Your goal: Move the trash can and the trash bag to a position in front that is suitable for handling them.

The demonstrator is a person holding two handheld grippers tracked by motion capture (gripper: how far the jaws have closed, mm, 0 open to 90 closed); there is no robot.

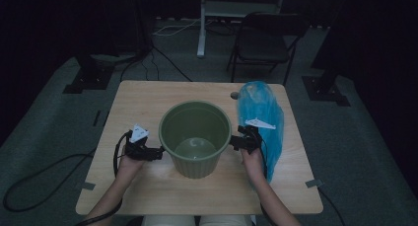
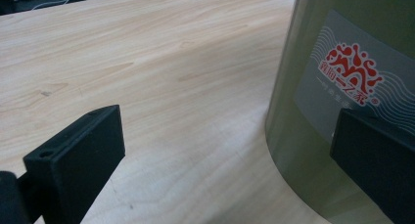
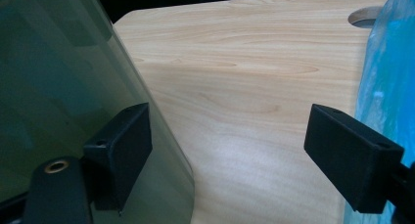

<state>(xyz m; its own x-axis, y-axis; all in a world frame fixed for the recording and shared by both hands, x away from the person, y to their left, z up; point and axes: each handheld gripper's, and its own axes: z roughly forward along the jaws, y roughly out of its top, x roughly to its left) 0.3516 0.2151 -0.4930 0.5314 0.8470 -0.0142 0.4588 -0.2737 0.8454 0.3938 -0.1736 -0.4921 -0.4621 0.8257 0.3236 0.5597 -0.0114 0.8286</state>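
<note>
The bin point(image 1: 195, 137) stands upright in the middle of the table point(image 1: 143, 95), nearer the front edge than the back edge. Its inside is bare: no liner is fitted. The blue bag point(image 1: 261, 118) lies along the right edge of the table, just beside the bin, still bunched and unopened.

The left gripper point(image 1: 156, 152) sits at the left wall of the bin, low on the table. In the left gripper view its jaws stand wide apart; one jaw lies against the label point(image 2: 352, 77) on the bin wall, the other is clear over bare table. Nothing is clamped.

The right gripper point(image 1: 234, 141) sits at the right wall of the bin, between bin and bag. In the right gripper view its jaws are also wide; one rests by the bin point(image 3: 73, 97), the other next to the bag point(image 3: 391, 87). Neither is gripped.

Judged status: the work is at an early stage. The bin appears placed and steadied from both sides. Remaining, as far as can be judged: pick up the bag, open it, and seat it over the rim of the bin
</note>
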